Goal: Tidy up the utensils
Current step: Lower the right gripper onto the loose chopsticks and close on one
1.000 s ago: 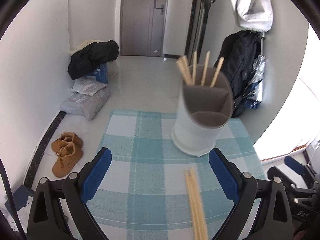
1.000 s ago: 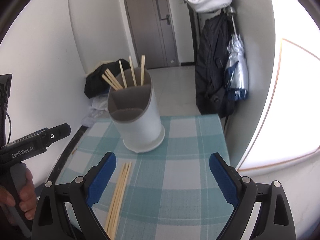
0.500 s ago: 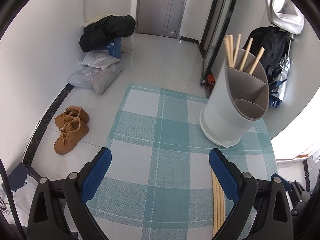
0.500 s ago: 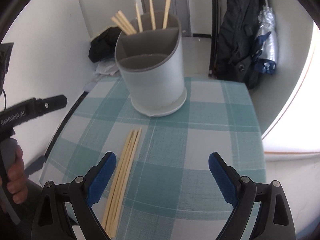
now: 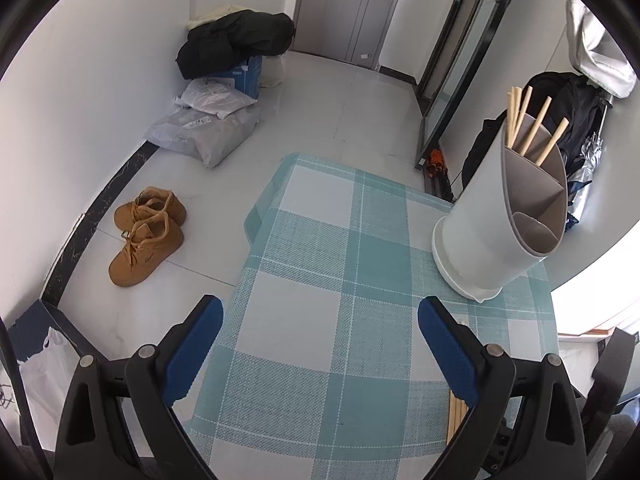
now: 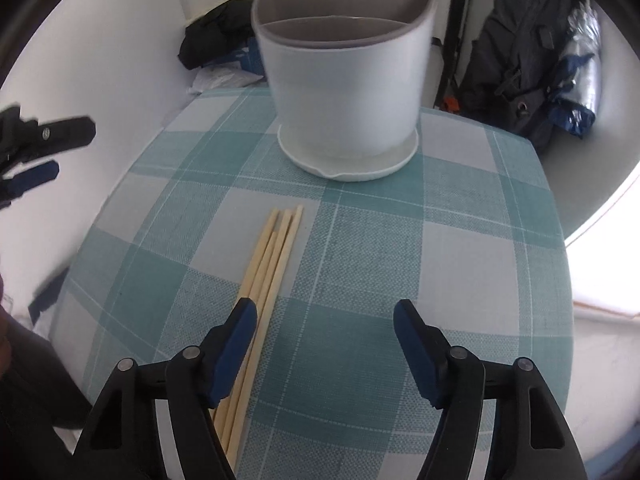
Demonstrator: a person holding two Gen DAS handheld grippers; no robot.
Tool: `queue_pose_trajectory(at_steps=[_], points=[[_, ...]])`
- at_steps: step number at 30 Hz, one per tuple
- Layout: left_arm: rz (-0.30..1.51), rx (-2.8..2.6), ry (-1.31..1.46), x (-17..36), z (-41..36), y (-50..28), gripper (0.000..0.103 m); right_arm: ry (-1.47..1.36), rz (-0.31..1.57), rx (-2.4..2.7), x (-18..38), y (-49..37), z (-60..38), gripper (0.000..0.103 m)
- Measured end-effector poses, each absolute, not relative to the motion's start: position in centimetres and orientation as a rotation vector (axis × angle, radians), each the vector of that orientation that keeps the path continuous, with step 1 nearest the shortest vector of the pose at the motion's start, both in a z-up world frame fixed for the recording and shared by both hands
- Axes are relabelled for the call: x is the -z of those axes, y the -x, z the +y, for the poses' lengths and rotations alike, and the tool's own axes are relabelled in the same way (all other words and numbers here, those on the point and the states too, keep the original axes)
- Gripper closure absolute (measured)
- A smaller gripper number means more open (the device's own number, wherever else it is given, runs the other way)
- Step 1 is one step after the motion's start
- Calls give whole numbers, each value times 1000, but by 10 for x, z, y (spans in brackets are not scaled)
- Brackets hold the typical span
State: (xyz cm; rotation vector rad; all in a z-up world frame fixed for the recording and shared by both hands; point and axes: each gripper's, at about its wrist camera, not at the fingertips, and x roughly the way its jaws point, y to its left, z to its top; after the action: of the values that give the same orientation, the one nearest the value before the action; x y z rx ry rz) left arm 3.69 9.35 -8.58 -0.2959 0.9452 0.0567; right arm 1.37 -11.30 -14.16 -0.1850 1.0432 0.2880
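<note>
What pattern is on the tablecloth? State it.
The tablecloth has a teal, pale grey and white plaid check, clearest in the right wrist view.

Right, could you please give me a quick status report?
Left gripper and right gripper open, both empty. Loose chopsticks flat on the checked cloth, before the holder; more stand in its rear compartment. Nothing in the way.

right gripper [image 6: 325,322] jaws spread wide, nothing between them, low over teal checked tablecloth [image 6: 440,248]. loose chopsticks [image 6: 266,280] lie flat, running under the left jaw's tip and ahead of it. white utensil holder [image 6: 346,92] upright straight ahead, well beyond the jaws, chopstick ends showing in its far compartment. left gripper [image 6: 30,152] off far left
</note>
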Motion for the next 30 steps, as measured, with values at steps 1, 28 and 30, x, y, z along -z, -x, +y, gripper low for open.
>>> queue_pose_trajectory(at_steps=[1, 28, 30], points=[[947, -60, 301, 86, 95, -37, 7, 206, 1041, -284, 143, -12, -110, 34], [990, -67, 426, 89, 119, -32, 7, 312, 1082, -269, 145, -29, -104, 55], [990, -66, 425, 89, 119, -33, 8, 291, 1096, -295, 146, -36, -102, 75]])
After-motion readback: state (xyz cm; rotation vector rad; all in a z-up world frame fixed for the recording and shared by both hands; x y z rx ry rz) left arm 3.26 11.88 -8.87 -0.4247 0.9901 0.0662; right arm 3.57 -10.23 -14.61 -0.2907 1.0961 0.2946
